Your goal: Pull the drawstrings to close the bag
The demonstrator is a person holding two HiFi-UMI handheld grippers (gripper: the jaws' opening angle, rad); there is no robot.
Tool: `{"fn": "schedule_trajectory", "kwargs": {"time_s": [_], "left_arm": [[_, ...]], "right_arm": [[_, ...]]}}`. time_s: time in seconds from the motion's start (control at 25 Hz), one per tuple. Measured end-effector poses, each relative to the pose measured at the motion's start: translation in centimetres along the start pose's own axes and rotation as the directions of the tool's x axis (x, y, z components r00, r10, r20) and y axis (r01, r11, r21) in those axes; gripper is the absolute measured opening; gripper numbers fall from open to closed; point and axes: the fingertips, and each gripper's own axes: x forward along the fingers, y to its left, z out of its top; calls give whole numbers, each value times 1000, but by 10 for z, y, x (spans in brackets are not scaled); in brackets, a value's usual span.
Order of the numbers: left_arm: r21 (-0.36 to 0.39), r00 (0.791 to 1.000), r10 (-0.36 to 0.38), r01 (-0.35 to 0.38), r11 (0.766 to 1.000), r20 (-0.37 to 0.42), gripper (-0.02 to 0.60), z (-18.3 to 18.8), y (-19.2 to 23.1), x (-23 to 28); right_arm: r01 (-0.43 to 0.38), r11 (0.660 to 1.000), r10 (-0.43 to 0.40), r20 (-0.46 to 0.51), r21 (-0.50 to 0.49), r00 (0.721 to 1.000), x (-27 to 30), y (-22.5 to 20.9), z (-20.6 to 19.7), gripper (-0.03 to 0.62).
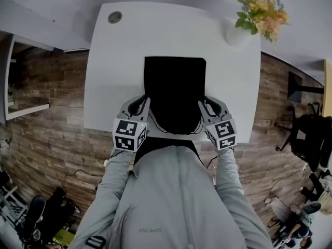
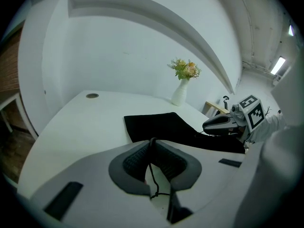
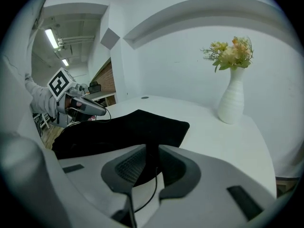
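Observation:
A flat black drawstring bag (image 1: 175, 92) lies in the middle of the white table (image 1: 119, 77), its mouth toward me. My left gripper (image 1: 144, 101) sits at the bag's near left corner. In the left gripper view it (image 2: 153, 141) is shut on a thin black drawstring (image 2: 151, 175), whose knotted end hangs below the jaws. My right gripper (image 1: 202, 104) is at the near right corner. In the right gripper view its jaws (image 3: 152, 148) stand slightly apart, and the other drawstring (image 3: 155, 186) hangs loose through the gap. The bag (image 3: 128, 129) stretches away beyond it.
A white vase with yellow flowers (image 1: 236, 34) stands at the table's far right corner. A round cable hole (image 1: 114, 17) is at the far left. The table's near edge runs just under both grippers. The floor around is wood, with chairs and gear at the right.

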Motion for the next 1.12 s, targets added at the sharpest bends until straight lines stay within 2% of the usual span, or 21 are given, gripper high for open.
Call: {"fn": "schedule_trajectory", "kwargs": {"time_s": [0.08, 0.32, 0.56, 0.8, 0.96, 1.12], "left_arm": [[2, 1000, 2, -2, 1000, 4, 68, 2, 1, -2], [12, 1000, 3, -3, 1000, 26, 164, 9, 3, -10], [18, 997, 16, -18, 1000, 75, 172, 25, 5, -18], [40, 989, 8, -13, 999, 144, 172, 55, -2, -31], [75, 977, -3, -13, 997, 213, 172, 84, -13, -42], [115, 954, -12, -24, 993, 299, 170, 120, -22, -56]], "right_arm": [[4, 1000, -4, 3, 14, 1000, -2, -1, 1, 93], [35, 998, -37, 37, 46, 999, -13, -8, 11, 144], [98, 994, -103, 116, 51, 988, -31, -23, 33, 177], [124, 992, -127, 190, 27, 974, -52, -27, 64, 179], [139, 990, -135, 266, 2, 955, -68, -26, 92, 179], [158, 987, -142, 361, -15, 922, -86, -29, 128, 179]]}}
